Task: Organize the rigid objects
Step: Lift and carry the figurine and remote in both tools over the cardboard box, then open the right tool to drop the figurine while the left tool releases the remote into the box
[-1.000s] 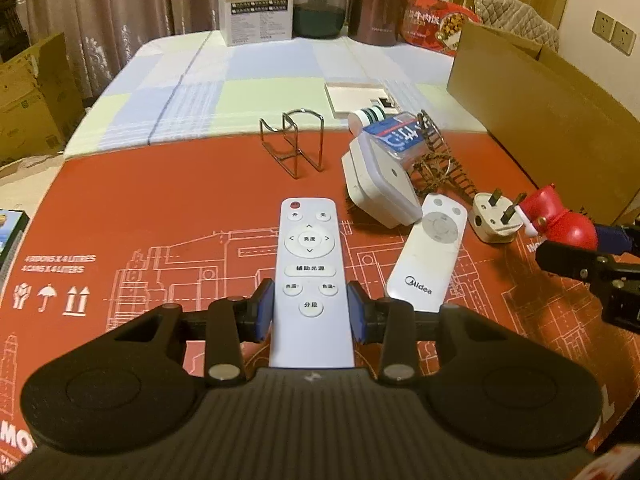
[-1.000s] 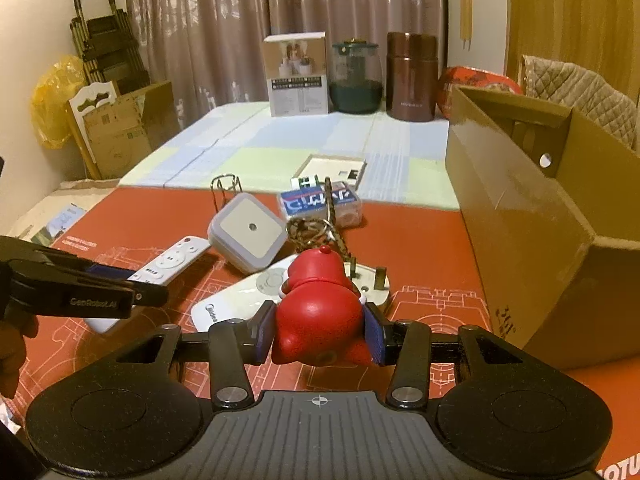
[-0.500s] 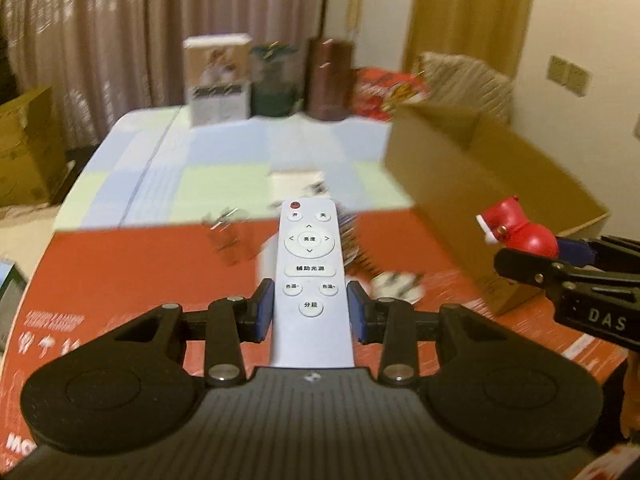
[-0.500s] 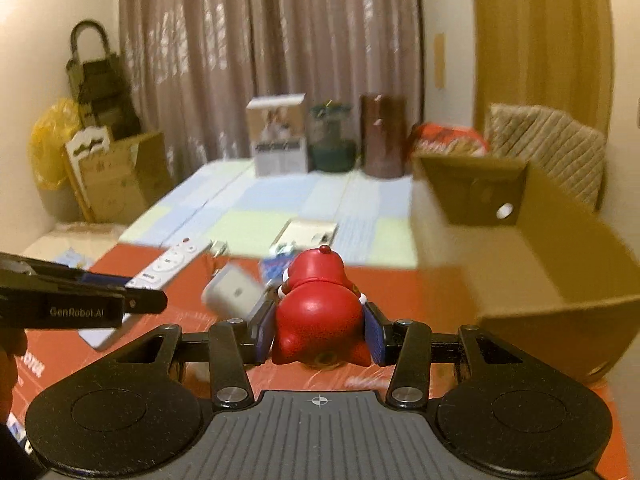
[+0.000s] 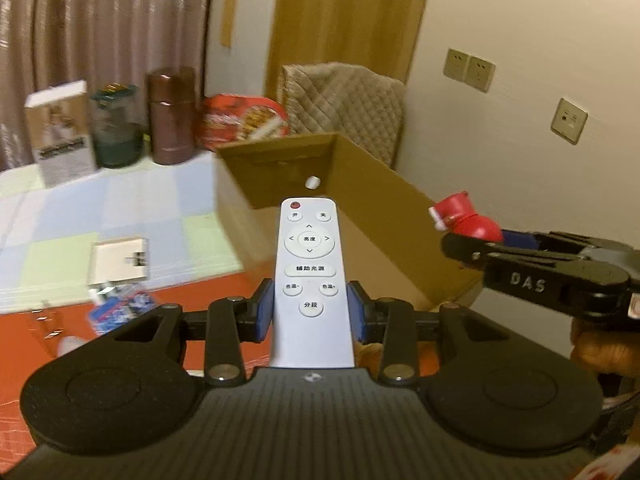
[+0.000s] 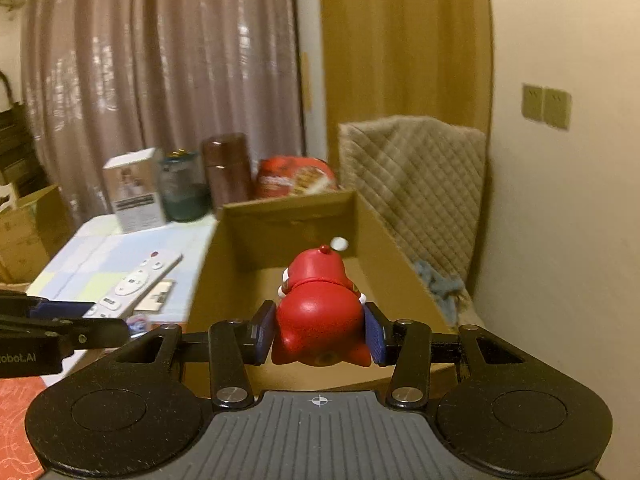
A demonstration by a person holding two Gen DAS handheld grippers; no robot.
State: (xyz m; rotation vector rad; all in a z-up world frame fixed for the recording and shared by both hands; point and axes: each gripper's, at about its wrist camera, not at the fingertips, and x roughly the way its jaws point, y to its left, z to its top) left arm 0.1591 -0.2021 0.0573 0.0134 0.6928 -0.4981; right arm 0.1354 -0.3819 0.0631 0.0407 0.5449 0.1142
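Note:
My left gripper [image 5: 311, 311] is shut on a white remote control [image 5: 310, 276] and holds it in the air, pointing at the open cardboard box [image 5: 276, 156]. My right gripper [image 6: 319, 334] is shut on a red figurine [image 6: 318, 312] and holds it above the near edge of the same box [image 6: 288, 208]. The right gripper with the figurine [image 5: 466, 220] shows at the right of the left wrist view. The remote [image 6: 134, 282] and left gripper show at the left of the right wrist view.
A white carton [image 5: 60, 136], a green jar [image 5: 116, 128], a brown canister [image 5: 172, 114] and a red snack bag [image 5: 244, 120] stand on the far table. A white booklet [image 5: 118, 262] and small blue box [image 5: 120, 306] lie left of the cardboard box. A quilted chair [image 6: 416, 176] stands behind it.
Both grippers have lifted off the red mat and swung right toward the cardboard box, each still holding its object. The items left on the mat have dropped out of view.

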